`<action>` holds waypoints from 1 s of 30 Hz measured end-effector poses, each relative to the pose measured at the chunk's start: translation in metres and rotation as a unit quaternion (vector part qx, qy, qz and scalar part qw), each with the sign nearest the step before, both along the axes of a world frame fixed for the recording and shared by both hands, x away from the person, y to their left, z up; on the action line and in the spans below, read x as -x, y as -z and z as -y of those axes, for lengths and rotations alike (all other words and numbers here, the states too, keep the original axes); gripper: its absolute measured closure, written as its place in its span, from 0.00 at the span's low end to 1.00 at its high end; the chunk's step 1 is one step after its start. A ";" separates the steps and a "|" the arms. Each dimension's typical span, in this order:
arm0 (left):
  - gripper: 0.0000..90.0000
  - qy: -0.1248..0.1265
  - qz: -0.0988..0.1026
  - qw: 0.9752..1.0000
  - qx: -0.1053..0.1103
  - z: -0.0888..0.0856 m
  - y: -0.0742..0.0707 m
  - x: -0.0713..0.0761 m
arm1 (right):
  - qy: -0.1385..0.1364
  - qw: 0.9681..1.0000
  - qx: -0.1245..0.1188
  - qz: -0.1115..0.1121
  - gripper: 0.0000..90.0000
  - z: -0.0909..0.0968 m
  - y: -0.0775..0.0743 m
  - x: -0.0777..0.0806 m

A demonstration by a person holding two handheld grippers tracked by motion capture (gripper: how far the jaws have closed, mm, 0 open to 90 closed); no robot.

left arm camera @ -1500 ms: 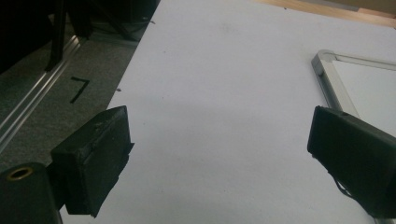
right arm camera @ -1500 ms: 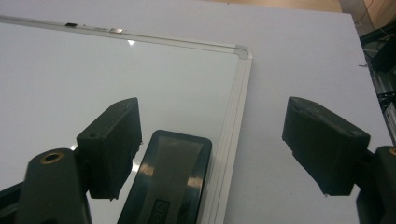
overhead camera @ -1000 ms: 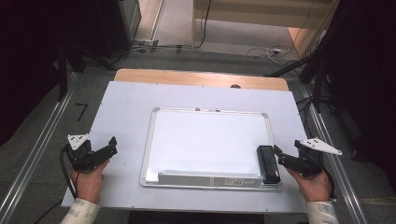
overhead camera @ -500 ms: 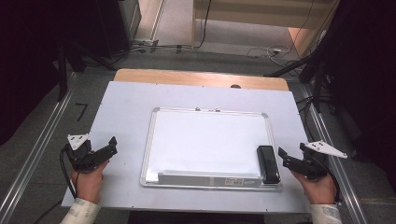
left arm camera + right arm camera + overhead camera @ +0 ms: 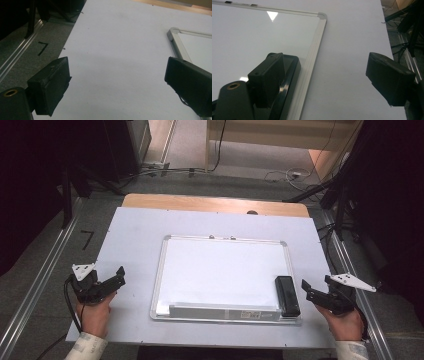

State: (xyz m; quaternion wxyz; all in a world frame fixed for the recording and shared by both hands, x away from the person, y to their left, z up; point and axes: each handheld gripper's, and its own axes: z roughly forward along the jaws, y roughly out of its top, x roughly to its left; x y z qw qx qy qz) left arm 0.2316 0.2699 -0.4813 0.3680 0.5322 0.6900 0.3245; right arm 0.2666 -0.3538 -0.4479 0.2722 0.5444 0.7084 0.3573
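The whiteboard (image 5: 225,272) lies flat on the white table (image 5: 135,235), between the two grippers. A black eraser (image 5: 287,295) rests on the board's surface at its near right corner, lengthwise along the right frame edge.

Left gripper (image 5: 112,281): held in the person's left hand (image 5: 94,316) over the table, near the table's left edge. Jaws are spread wide and hold nothing. In the left gripper view, bare table (image 5: 120,50) lies between and ahead of the fingers (image 5: 51,85); the board's near left corner (image 5: 175,37) lies ahead of the right-hand finger, apart from it.

Right gripper (image 5: 312,296): held in the person's right hand (image 5: 345,324) at the table's right edge, just beside the eraser and not touching it. Jaws are spread wide and hold nothing. In the right gripper view, the eraser (image 5: 289,75) sits behind and just inside the left-hand finger (image 5: 268,77), on the board (image 5: 257,35). The board's aluminium frame runs forward between the fingers. The right-hand finger hangs over bare table (image 5: 352,37), well clear of the board.
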 end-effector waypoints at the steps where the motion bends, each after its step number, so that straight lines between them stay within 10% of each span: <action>1: 0.07 0.000 0.000 1.000 0.000 0.000 0.000 0.000 | 0.001 1.000 0.000 0.000 0.16 0.001 0.000 0.000; 30: 0.07 0.000 0.000 1.000 0.000 0.000 0.000 0.000 | 0.024 1.000 0.003 -0.001 0.16 0.018 0.004 0.007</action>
